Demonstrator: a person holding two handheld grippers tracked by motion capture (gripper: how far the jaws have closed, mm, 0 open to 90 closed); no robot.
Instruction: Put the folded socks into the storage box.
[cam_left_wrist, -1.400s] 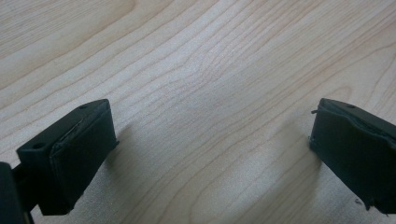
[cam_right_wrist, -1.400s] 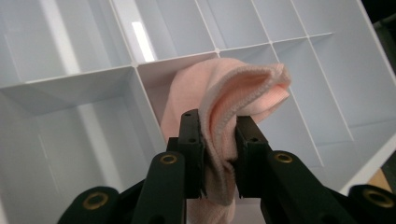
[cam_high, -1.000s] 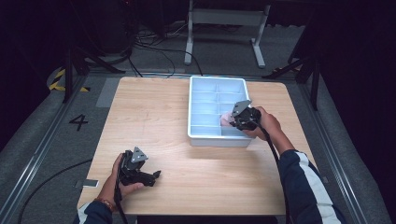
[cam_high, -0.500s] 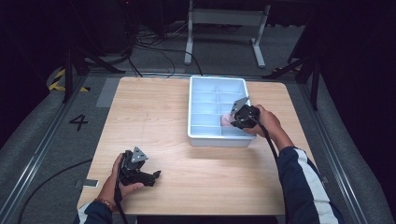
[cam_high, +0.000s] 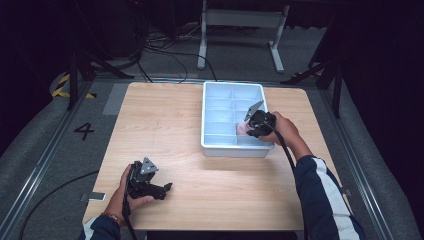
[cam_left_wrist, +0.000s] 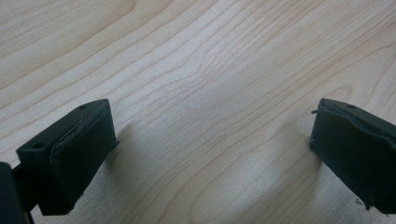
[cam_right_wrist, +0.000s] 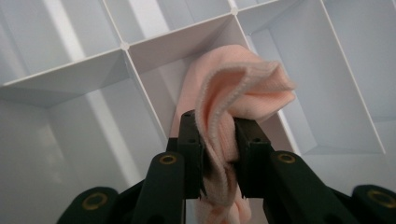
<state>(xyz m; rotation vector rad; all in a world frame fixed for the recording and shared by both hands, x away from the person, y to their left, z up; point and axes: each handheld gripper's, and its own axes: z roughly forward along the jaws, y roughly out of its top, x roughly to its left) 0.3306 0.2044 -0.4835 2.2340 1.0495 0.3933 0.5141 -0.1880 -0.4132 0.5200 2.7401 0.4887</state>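
My left gripper (cam_high: 167, 187) rests on the wooden table (cam_high: 165, 125) near its front left corner, well apart from the work. Its jaws stand spread wide, with bare wood grain between them in the left gripper view and nothing held. I judge this hand idle for the present step.

Moving right, the white divided tray (cam_high: 210, 147) sits on the right half of the table, its compartments looking bare but for the one I am working over. My right gripper (cam_right_wrist: 219, 154) hangs over the near right part of the tray. Its jaws are pressed together on a pink knitted cloth (cam_right_wrist: 233, 93), pinching a fold of it; the free end bunches above the pads and droops toward the compartment below. In the high view the cloth (cam_high: 242, 129) shows just inside the tray by the gripper.

Step in hand, as I judge it: placing the cloth into a tray compartment. The next move calls for lowering it between the dividers, clear of the thin walls, then spreading the jaws. Risk: the cloth may drape over a divider.
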